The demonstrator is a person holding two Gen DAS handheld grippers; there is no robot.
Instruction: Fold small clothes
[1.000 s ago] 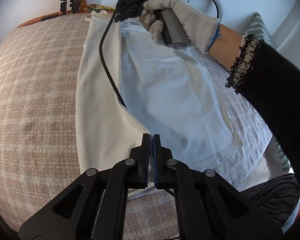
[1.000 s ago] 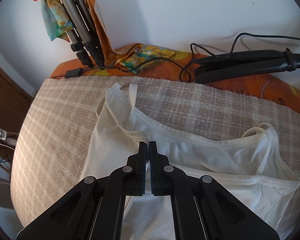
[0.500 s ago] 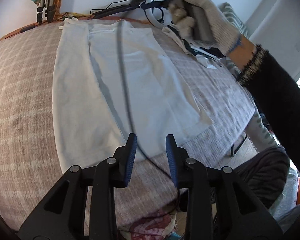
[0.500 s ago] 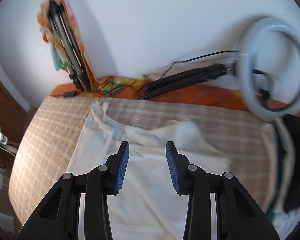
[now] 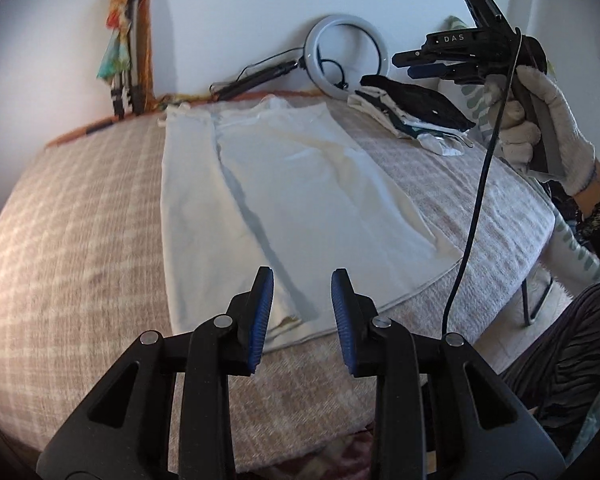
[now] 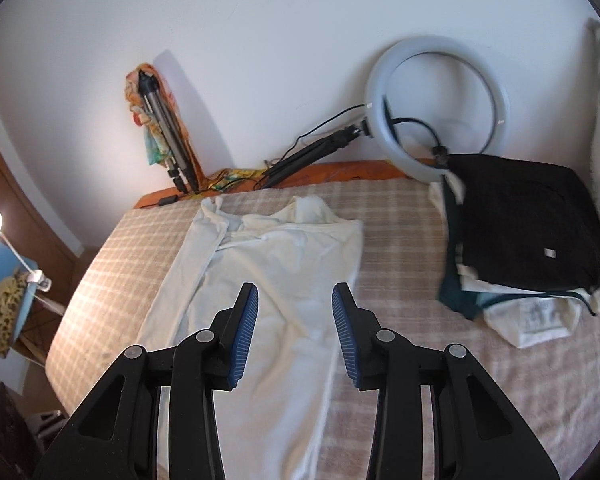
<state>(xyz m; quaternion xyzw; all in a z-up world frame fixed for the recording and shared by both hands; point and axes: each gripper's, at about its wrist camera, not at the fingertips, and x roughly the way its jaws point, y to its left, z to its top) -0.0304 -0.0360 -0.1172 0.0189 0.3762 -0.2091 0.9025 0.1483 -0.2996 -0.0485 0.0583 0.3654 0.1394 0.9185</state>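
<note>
Bed [image 5: 79, 240] first, big and wide under its beige checked cover, and down the middle of it runs the white tank top [image 6: 283, 264], a long strip with one side panel already turned in over the body. Straps sit up at the wall-side edge of the bed, hem down at the near edge, so its long axis points straight away from both cameras. Off toward the right end lies a stack of folded clothes [image 6: 520, 236], black piece on top, well apart from the top, with a ring light [image 6: 440, 108] leaning on the wall behind it.

Now the tools. Left gripper [image 5: 302, 300] hangs just over the hem end, jaws parted, nothing between the blue pads; they have just been opening, and the cloth below is loose. Right gripper [image 6: 295, 320] is up over the top's middle, likewise parted and empty, also fresh from opening; in the left view its gloved hand [image 5: 540, 120] is lifted high near the stack.

My read: the next fold runs along that length, hem toward straps, and the left gripper is the nearer to the hem.
</note>
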